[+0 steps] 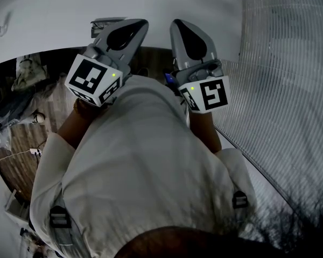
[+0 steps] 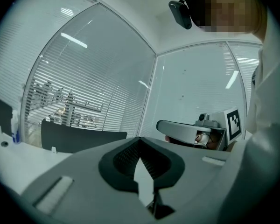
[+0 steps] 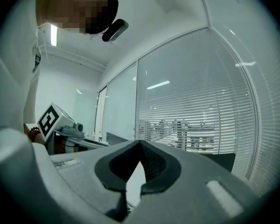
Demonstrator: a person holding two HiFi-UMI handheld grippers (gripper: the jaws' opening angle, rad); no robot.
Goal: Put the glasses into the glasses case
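Neither the glasses nor the glasses case shows in any view. In the head view both grippers are held up level in front of the person's white-clad chest (image 1: 140, 160). My left gripper (image 1: 141, 22) is shut, its tips meeting with nothing between them (image 2: 140, 141). My right gripper (image 1: 177, 23) is also shut and empty (image 3: 140, 144). They sit side by side, close together. Each gripper view catches the other gripper off to the side: the right gripper (image 2: 186, 130) and the left gripper's marker cube (image 3: 50, 120).
A white surface (image 1: 151, 1) lies just beyond the gripper tips. A glass wall with slatted blinds (image 1: 290, 63) runs along the right. Clutter and cables lie on the wooden floor (image 1: 16, 128) at lower left. A dark panel (image 2: 79, 141) stands ahead of the left gripper.
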